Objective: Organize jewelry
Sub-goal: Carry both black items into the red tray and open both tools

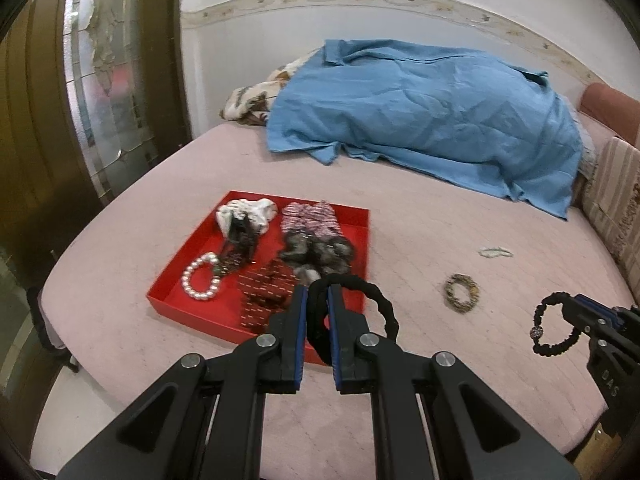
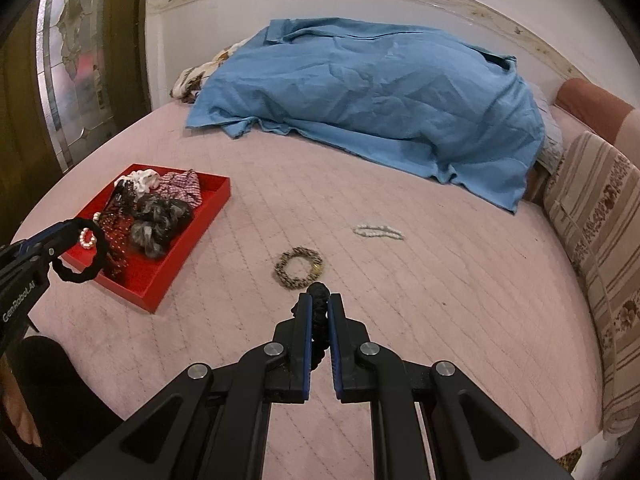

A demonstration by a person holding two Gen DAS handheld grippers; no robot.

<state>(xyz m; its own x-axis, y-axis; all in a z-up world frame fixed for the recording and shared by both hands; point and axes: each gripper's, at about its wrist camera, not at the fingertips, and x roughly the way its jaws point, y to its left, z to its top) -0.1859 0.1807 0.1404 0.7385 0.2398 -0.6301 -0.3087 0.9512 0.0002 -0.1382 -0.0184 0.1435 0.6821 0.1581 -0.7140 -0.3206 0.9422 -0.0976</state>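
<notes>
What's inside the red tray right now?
The red tray holds a pearl bracelet, dark red beaded pieces, and white, pink striped and grey scrunchies. Anything beneath them is hidden.

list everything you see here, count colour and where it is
red tray: 1, red, left part of the bed
pearl bracelet: 1, white, in the tray's near left corner
scrunchies and hair pieces: several, white, pink, grey, dark red, piled in the tray
brown beaded bracelet: 1, brown-gold, on the bed right of the tray
white bead bracelet: 1, white, on the bed, further back
blue cloth: 1, blue, heaped at the back of the bed
striped cushion: 1, beige-brown, right edge
black hair tie: 1, in the left gripper, over the tray's near edge
black beaded bracelet: 1, in the right gripper
</notes>
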